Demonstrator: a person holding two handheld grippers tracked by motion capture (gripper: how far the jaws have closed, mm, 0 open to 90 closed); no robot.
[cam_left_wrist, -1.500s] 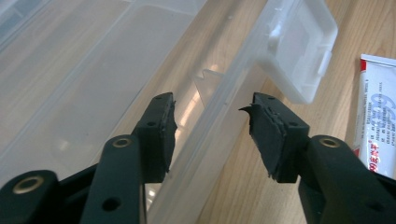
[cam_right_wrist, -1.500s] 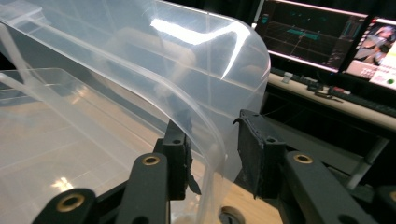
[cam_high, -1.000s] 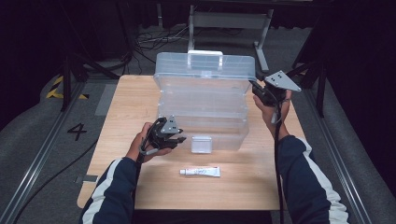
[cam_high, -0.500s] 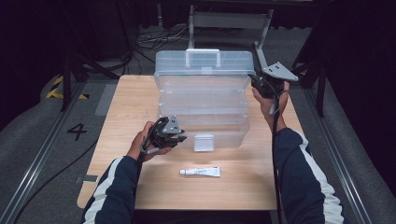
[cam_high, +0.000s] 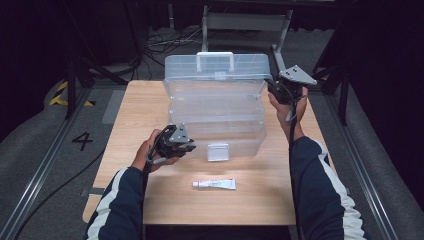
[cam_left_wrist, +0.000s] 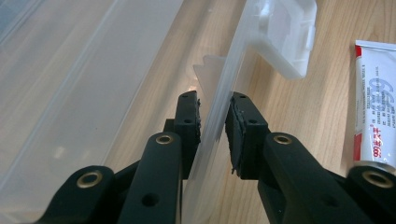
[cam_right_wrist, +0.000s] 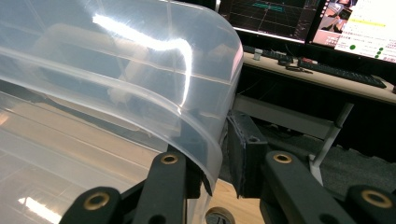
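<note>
Clear plastic box (cam_high: 216, 117) mid-table on wooden table (cam_high: 260, 200), lid (cam_high: 216, 75) raised & tilted back, handle (cam_high: 215, 59) at top. Left gripper (cam_high: 176, 142) at box's front left corner, jaws straddling the front wall (cam_left_wrist: 219, 112) w/ small gap each side, not quite clamped. Latch (cam_left_wrist: 287, 35) just beyond on same wall. Right gripper (cam_high: 285, 90) up at lid's right edge, jaws either side of lid's curved corner (cam_right_wrist: 205, 112); inner pad hidden behind plastic, outer pad slightly off, so can't tell if gripping. White tube (cam_high: 214, 184) w/ red print lying flat in front of box, near but apart. Monitors (cam_right_wrist: 327, 18) on desk behind, in right gripper view.
</note>
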